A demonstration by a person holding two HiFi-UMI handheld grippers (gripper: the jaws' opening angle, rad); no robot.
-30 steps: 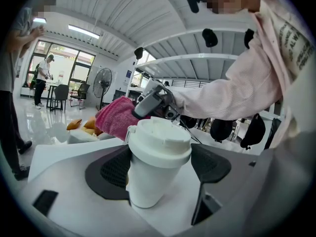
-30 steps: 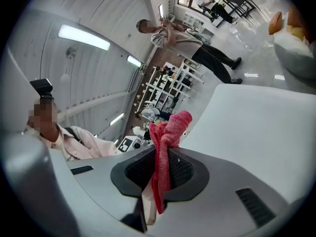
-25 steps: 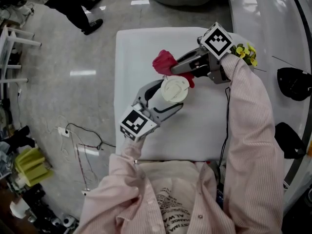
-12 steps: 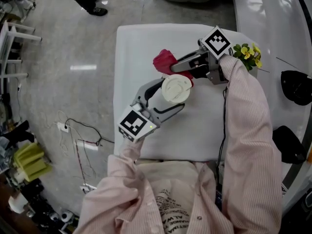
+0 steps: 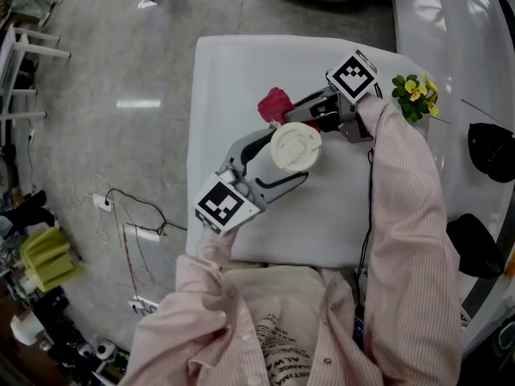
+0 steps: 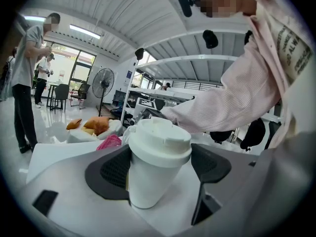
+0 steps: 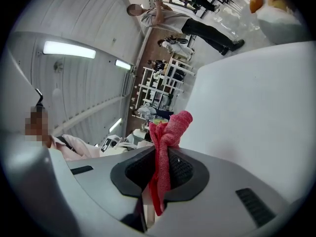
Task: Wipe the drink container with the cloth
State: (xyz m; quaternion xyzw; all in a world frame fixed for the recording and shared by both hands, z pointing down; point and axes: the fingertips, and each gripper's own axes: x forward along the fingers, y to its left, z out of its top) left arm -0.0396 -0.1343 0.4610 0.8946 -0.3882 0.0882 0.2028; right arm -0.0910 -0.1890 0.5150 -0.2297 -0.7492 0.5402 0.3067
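A white paper cup with a white lid (image 5: 295,149) is held over the white table (image 5: 233,71) by my left gripper (image 5: 283,159), which is shut on it. In the left gripper view the cup (image 6: 157,164) stands upright between the dark pads (image 6: 114,174). My right gripper (image 5: 291,117) is shut on a red cloth (image 5: 273,103), which bunches at the cup's far left side. The right gripper view shows the cloth (image 7: 169,130) pinched between the jaws of that gripper (image 7: 160,171), a strip hanging below. Whether cloth and cup touch is hidden.
Yellow flowers (image 5: 414,95) sit at the table's right edge. A black cable (image 5: 372,183) runs along the table's right side. Black objects (image 5: 491,147) lie on the white surface further right. Cables (image 5: 129,215) trail on the floor to the left.
Both grippers keep their holds. The cup and the cloth have shifted slightly to the right together, and the cloth stays by the cup's far side.
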